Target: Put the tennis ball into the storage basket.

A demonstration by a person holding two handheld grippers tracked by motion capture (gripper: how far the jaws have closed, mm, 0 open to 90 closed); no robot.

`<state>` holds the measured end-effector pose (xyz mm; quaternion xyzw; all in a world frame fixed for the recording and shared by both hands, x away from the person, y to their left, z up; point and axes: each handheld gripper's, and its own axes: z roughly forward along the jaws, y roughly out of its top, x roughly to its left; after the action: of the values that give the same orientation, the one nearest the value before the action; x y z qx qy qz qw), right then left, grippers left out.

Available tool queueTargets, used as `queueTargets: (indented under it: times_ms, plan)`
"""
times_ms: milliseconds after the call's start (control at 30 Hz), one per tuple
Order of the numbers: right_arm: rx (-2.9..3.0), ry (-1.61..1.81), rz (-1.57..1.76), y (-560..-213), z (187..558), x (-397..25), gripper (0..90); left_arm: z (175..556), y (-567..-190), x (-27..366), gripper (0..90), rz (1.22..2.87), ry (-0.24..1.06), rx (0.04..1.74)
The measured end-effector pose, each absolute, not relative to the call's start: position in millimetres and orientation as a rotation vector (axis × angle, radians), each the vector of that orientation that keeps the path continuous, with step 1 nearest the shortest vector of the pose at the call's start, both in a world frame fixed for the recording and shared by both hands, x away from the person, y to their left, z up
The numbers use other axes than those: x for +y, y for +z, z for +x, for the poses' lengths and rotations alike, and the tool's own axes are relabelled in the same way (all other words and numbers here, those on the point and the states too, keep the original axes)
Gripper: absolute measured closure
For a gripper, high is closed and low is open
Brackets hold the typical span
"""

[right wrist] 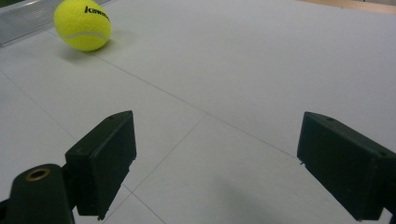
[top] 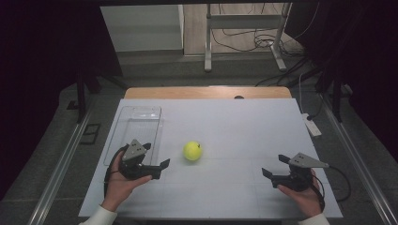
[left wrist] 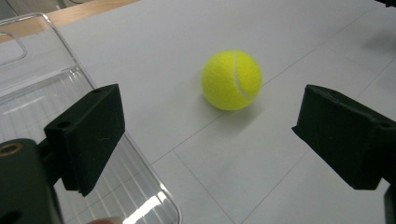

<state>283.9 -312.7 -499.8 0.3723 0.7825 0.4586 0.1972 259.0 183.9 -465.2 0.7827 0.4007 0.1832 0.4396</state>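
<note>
Two hands come in from the bottom edge of the high view, each holding a two-jaw tool low over the white worktop (top: 225,122). On the person's left, the left tool (top: 157,157) sits at the near end of a clear plastic tray (top: 139,123), its jaws spread wide with nothing between them. From the left gripper view, those black jaws stand well apart, one of them over the tray's ridged transparent floor (left wrist: 32,100) and the other over bare worktop. Between and beyond them lies a yellow tennis ball (left wrist: 231,80), resting on the white surface just beside the tray's rounded rim and not touched by either jaw.

Seen from above, the tennis ball (top: 192,151) rests near the middle of the worktop, a little right of the tray and close to the left tool's forward jaw, but clear of it.

Over on the person's right, the right tool (top: 274,165) is held near the front right part of the worktop, well apart from the ball. Its jaws are also spread wide and hold nothing. In the right gripper view the ball (right wrist: 82,24) lies far off at the upper left, dark lettering on its felt, with thin seam lines crossing the white sheet between it and the jaws.

Beyond the white sheet a strip of wooden table edge (top: 206,92) shows at the far side.
</note>
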Motion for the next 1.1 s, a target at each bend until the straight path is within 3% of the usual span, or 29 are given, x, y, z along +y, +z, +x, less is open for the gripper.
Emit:
queueTargets:
  times_ms: [1100]
  plan:
    - [2.207,1.298,1.047,-503.9,294.5,-312.2,12.6,285.1,-454.7,160.2,8.6,2.021,0.413,0.976]
